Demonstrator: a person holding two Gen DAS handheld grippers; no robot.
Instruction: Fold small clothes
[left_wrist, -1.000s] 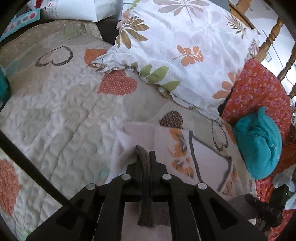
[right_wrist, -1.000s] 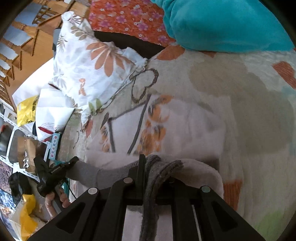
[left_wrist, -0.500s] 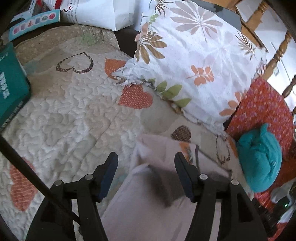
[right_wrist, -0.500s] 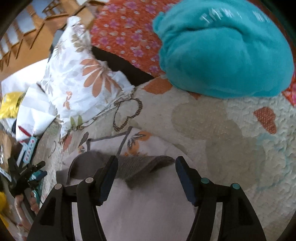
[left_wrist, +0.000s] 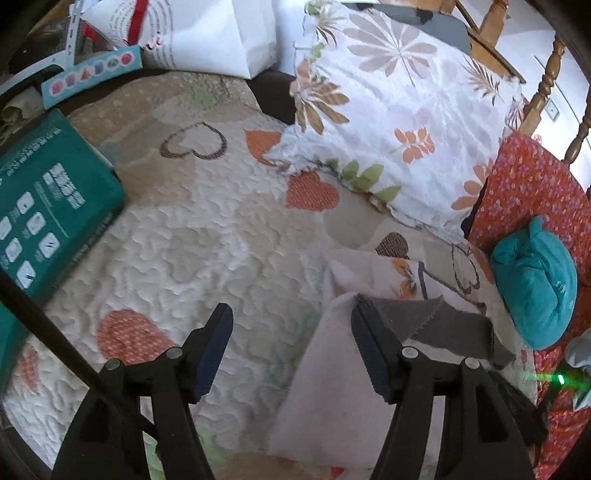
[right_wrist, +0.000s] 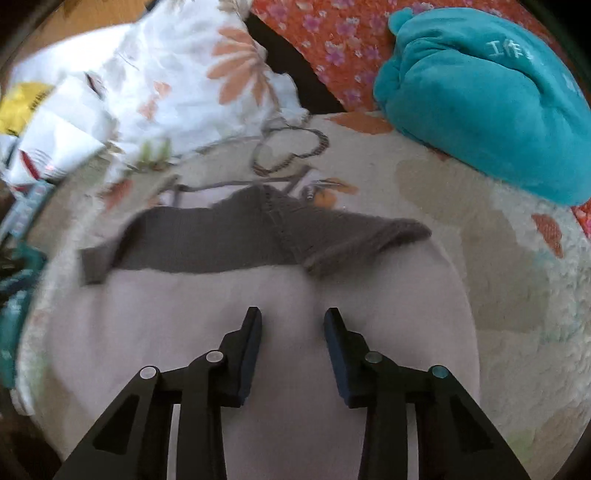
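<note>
A small pale pink garment (left_wrist: 332, 387) lies folded on the heart-print quilt (left_wrist: 184, 258), its grey ribbed band (left_wrist: 443, 321) across the top and an orange print showing beyond it. My left gripper (left_wrist: 291, 325) hangs over the quilt at the garment's left edge, its jaws opening with nothing between them. In the right wrist view the garment (right_wrist: 166, 332) fills the foreground below the grey band (right_wrist: 221, 240). My right gripper (right_wrist: 293, 317) is low over the pink cloth, its jaws closing. A slight crease lies between them, but the pads do not press on it.
A floral pillow (left_wrist: 399, 110) and an orange flowered cloth (left_wrist: 528, 192) lie behind the garment. A teal plush bundle (right_wrist: 480, 99) sits to the right. At the left are a teal box (left_wrist: 48, 206) and a white paper bag (left_wrist: 221, 37). Wooden spindles (left_wrist: 546, 74) rise at the back right.
Both grippers let go of the grey band and opened. The left one drew back and left off the garment. The right one pulled back over the pink cloth and its jaws then narrowed.
</note>
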